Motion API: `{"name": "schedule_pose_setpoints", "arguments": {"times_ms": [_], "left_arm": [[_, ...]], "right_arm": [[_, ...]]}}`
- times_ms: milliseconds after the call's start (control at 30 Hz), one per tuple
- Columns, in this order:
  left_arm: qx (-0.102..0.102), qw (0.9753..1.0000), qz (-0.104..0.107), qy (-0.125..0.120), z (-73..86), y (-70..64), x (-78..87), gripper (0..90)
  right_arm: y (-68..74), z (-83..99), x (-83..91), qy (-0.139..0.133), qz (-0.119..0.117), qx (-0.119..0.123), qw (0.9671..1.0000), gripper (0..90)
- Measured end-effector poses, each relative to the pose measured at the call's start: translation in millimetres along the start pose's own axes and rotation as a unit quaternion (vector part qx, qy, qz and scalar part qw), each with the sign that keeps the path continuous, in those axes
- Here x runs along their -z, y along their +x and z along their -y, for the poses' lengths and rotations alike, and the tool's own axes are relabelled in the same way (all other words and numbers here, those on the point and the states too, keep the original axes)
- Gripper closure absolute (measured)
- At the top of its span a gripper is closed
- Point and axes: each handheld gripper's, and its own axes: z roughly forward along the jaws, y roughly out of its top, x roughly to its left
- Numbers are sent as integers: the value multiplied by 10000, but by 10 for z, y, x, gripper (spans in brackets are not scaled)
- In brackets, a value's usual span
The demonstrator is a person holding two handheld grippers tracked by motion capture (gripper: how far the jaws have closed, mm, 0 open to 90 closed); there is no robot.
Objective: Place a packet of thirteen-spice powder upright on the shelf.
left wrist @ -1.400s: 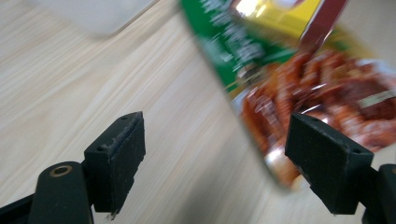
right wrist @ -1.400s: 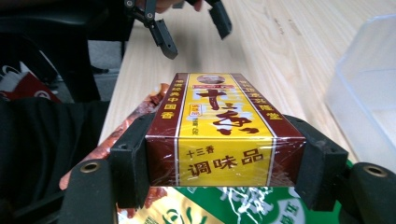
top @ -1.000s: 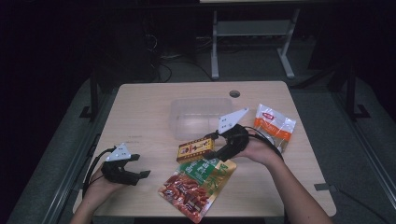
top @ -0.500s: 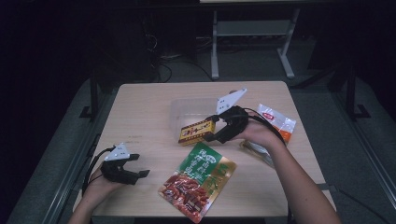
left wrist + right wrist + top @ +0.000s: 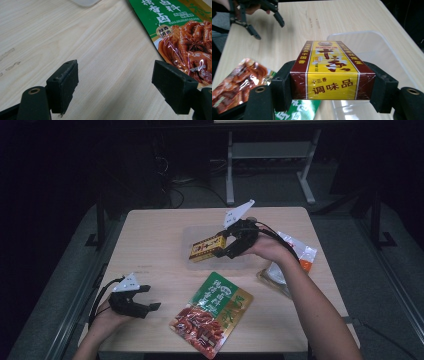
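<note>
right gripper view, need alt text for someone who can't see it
Two black jaws clamp a yellow and maroon box above a clear plastic tray on a wooden table. A green snack pouch lies lower left.

Black two-jaw claws, pale three-cornered top plates, black trailing cables, bare forearms.

Overhead view, two close jaw-level views
</note>
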Motion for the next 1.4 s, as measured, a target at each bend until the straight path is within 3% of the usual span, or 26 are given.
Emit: {"name": "schedule_pose_setpoints", "arguments": {"times_ms": [433,733,1067,1400], "left_arm": [[-17,10000,53,34,-14,-3,-10,212],[-22,10000,72,53,-12,4,-18,212],[3,9999,94,74,-9,7,-36,212],[57,9998,140,102,-7,-5,-45,212]], "right_arm": [[-209,-230,-224,272,108,-1,9996,318],[-373,-196,-411,314,189,-142,9992,317],[-434,-174,-528,375,255,-100,9989,317],[-466,-278,-643,639,256,-18,9976,316]]}}
